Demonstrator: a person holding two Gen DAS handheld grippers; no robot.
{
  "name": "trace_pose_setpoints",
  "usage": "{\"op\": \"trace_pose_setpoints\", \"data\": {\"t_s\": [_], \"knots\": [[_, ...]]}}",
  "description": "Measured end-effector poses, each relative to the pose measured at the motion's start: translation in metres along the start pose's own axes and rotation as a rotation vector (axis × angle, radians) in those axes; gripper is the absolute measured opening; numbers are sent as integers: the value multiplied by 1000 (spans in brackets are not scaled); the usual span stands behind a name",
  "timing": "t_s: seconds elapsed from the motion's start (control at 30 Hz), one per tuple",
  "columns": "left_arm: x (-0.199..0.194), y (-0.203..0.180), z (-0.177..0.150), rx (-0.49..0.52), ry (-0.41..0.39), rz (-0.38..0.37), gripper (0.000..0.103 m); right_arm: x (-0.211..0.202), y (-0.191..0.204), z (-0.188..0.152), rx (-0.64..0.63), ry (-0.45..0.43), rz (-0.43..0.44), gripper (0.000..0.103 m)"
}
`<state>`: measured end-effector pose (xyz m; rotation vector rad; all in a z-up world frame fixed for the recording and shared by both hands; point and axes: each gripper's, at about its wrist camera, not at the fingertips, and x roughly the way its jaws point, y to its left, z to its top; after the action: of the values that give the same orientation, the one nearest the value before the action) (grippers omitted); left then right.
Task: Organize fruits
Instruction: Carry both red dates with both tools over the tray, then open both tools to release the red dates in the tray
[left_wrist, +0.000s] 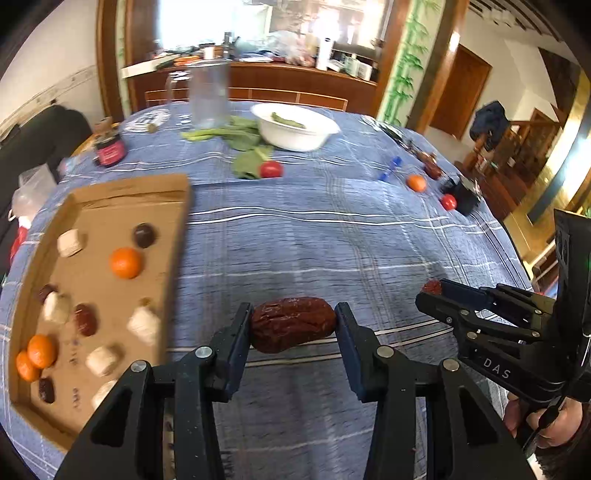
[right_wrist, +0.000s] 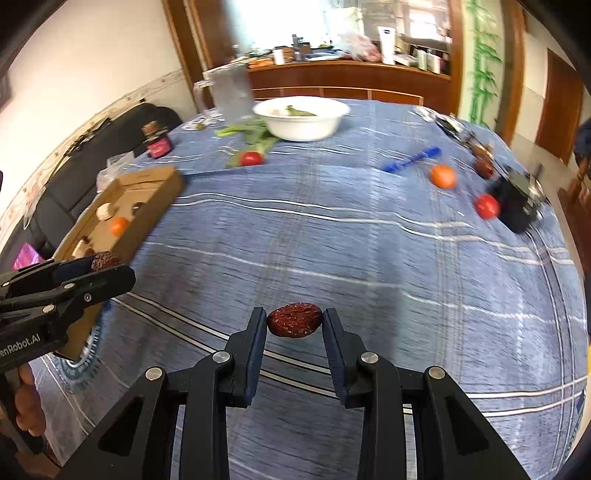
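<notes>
From your left wrist camera, your left gripper (left_wrist: 293, 325) has its fingers (left_wrist: 236, 332) pinching a wrinkled red date (left_wrist: 293, 324) end to end, held above the blue striped cloth of the counter (left_wrist: 332, 240). The cardboard tray (left_wrist: 110, 206) lies just to the left; its near right wall runs close beside your left finger. Inside it sit oranges (left_wrist: 126, 263), dark dates (left_wrist: 85, 319) and pale wrapped pieces (left_wrist: 69, 242), with bare cardboard between them. Ahead of you the cloth is open up to the white bowl (left_wrist: 295, 127), the greens (left_wrist: 236, 134) and a tomato (left_wrist: 271, 169). Your right gripper (left_wrist: 430, 290) comes in from the right edge, its tips closed on a second date (left_wrist: 432, 286).

From your right wrist camera, your right gripper (right_wrist: 294, 320) has its fingers (right_wrist: 258, 332) pinching that smaller date (right_wrist: 294, 320) over the cloth. A wide stretch of counter lies free in front and to the right. Towards the far right edge sit an orange (right_wrist: 443, 176), a tomato (right_wrist: 487, 206), a blue pen-like thing (right_wrist: 410, 159) and a black box (right_wrist: 515, 205) close to the counter's rim. Your left gripper (right_wrist: 107, 264) enters from the left, beside the tray (right_wrist: 159, 192), which angles away towards the counter's left edge.
</notes>
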<state>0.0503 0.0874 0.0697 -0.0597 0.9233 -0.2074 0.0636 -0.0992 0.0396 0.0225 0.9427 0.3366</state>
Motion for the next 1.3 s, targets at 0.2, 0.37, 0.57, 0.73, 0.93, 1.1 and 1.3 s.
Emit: {"op": "trace_pose_setpoints", "data": {"t_s": [0.2, 0.37, 0.57, 0.73, 0.93, 1.1, 1.3], "knots": [[-23, 49, -8, -75, -22, 40, 43, 9, 53, 15, -71, -2, 49, 34], [-39, 93, -16, -138, -36, 94, 44, 20, 93, 28, -121, 3, 101, 34], [-54, 140, -33, -206, -33, 162, 44, 34, 145, 45, -206, 1, 153, 34], [-58, 165, -48, -239, -15, 196, 44, 51, 183, 54, -261, 14, 189, 34], [-51, 179, -63, -261, 20, 196, 44, 79, 219, 59, -336, 46, 196, 34], [-40, 180, -67, -244, 44, 190, 44, 100, 230, 64, -354, 66, 178, 34], [-29, 182, -67, -230, 64, 195, 44, 117, 233, 66, -365, 94, 155, 34]]}}
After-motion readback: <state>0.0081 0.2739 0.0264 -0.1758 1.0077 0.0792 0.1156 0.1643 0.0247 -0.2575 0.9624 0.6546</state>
